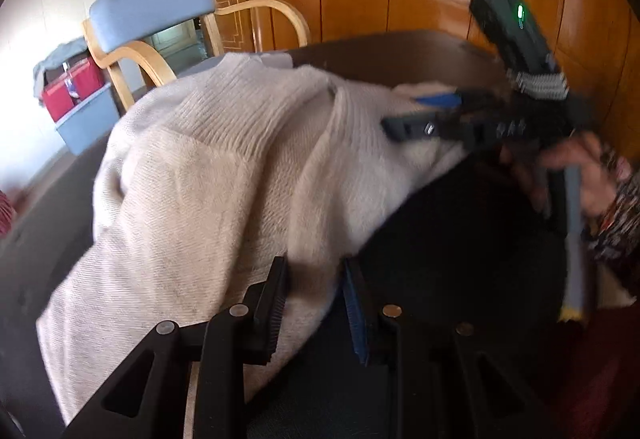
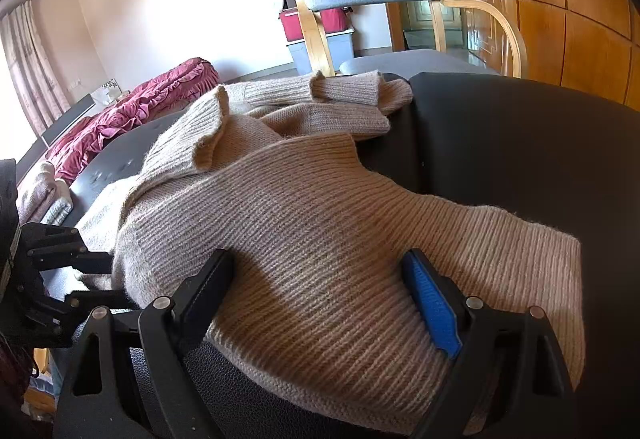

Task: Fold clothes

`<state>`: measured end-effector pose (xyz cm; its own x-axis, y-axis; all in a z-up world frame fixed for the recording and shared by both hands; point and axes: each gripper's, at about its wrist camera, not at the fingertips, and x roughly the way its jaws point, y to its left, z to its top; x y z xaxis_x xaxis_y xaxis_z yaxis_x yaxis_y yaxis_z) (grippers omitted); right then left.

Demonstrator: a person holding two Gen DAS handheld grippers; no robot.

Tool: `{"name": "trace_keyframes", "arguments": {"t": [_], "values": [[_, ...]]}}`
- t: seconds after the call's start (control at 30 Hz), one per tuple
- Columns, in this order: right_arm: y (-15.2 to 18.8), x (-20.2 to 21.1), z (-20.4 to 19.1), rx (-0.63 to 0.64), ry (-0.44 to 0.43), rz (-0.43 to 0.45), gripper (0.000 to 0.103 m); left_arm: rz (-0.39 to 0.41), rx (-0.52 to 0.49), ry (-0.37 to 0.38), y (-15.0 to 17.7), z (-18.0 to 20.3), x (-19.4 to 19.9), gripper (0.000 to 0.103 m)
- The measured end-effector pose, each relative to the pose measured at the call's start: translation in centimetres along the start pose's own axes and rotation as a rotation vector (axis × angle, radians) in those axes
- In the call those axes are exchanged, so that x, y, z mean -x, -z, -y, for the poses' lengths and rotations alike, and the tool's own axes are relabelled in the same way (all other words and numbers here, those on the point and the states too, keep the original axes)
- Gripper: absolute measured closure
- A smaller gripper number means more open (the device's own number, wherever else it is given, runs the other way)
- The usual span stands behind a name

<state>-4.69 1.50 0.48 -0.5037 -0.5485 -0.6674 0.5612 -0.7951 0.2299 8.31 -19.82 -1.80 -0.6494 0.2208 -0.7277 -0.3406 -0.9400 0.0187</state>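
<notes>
The cream ribbed knit sweater (image 2: 304, 223) lies rumpled on the dark table (image 2: 520, 143), thick, soft and floppy. The right claw (image 2: 324, 303) is spread over its ribbed edge; the left claw (image 1: 316, 303) pinches a fold. The ribbed hem seems the firmest place to grip.

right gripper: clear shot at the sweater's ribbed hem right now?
Probably yes. The right gripper is open with the beige sweater bulging between its fingers, ribbed hem just off the blue pad, flat on the black table. Nothing lies over it.
</notes>
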Motion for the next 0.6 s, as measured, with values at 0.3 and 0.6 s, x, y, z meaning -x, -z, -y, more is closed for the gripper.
{"name": "trace_keyframes", "arguments": {"t": [0.3,0.6], "values": [[0.1,0.0,0.0,0.004,0.003,0.0,0.014,-0.08,-0.121,-0.095,0.4,2.2,-3.0,0.074],[0.3,1.9,0.6,-0.029,-0.003,0.084,0.014,-0.041,-0.136,-0.2,0.5,3.3,-3.0,0.096]]}}
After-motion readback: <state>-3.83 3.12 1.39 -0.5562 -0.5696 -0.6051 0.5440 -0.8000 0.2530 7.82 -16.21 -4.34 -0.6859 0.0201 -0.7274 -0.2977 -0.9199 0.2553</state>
